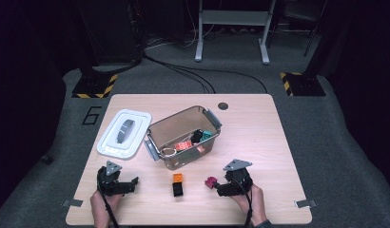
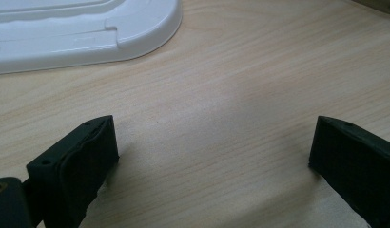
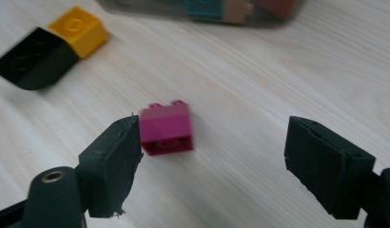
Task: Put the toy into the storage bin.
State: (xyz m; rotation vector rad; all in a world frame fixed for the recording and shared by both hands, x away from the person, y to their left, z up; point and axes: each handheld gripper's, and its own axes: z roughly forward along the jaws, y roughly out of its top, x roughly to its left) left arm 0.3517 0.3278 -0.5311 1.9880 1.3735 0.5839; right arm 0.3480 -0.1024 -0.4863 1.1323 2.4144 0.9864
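A magenta brick (image 1: pixel 211 182) lies on the wooden table (image 1: pixel 259 137) near the front right. My right gripper (image 1: pixel 218 188) sits just behind it. In the right gripper view the magenta brick (image 3: pixel 166 127) rests against the inner face of the left jaw, far from the other jaw, and the right gripper (image 3: pixel 212 152) stands open. An orange brick (image 1: pixel 177 177) and a black brick (image 1: pixel 178 189) lie joined end to end at the front middle, seen as the orange brick (image 3: pixel 80 31) and black brick (image 3: pixel 36 57) beyond the jaws. My left gripper (image 1: pixel 133 183) rests at the front left, open with bare wood between its jaws (image 2: pixel 214 147).
A clear plastic bin (image 1: pixel 157 127) stands in the table's middle with several coloured bricks inside; its lower wall (image 3: pixel 207 9) shows past the right jaws. Its white lid (image 1: pixel 136 118) lies flat to the left, just ahead of the left gripper (image 2: pixel 83 28).
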